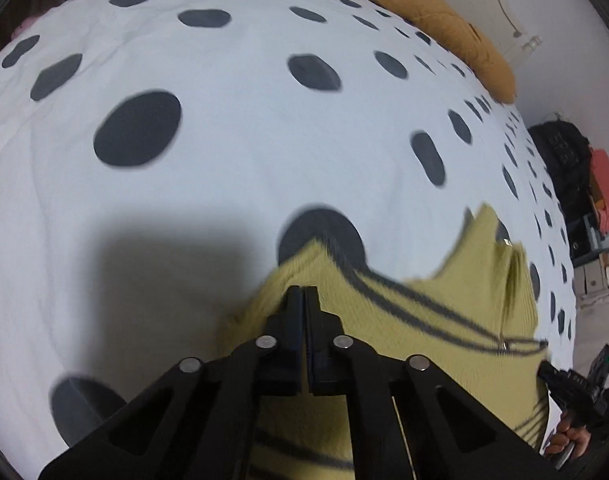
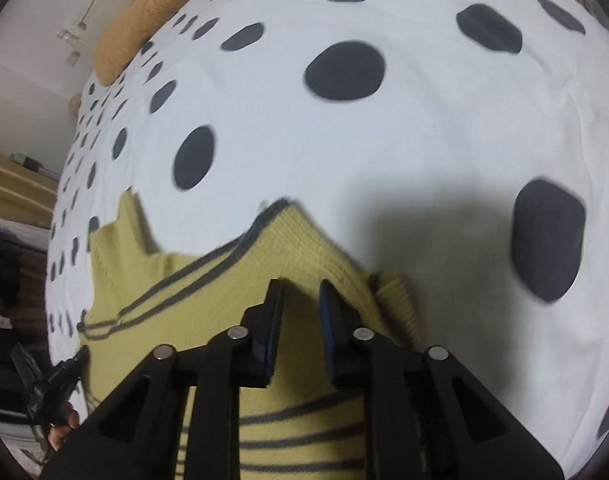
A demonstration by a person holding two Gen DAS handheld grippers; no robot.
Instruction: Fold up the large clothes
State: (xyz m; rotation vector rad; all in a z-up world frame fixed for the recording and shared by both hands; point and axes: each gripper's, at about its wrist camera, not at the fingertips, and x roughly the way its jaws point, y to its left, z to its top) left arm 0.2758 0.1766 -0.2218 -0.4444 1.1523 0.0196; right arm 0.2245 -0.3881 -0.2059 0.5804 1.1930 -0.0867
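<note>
Presently the left gripper [image 1: 303, 292] is clamped fully closed over the yellow sweater [image 1: 444, 312]; whether it pinches knit is unclear. The right gripper [image 2: 300, 292] stands slightly apart, gripping nothing evident. Risk: the fold drops onto the spotted bedspread [image 2: 384, 140].

Knit, cotton-like cloth and matt black plastic

The sweater [image 1: 444, 292] is a ribbed, slightly fuzzy yellow-green knit with grey stripes; the bedsheet [image 1: 244, 152] is smooth matt white cloth with dark spots; the pillow [image 1: 436, 20] is soft mustard fabric; both grippers' arms look matt black plastic with shiny metal pins.
</note>
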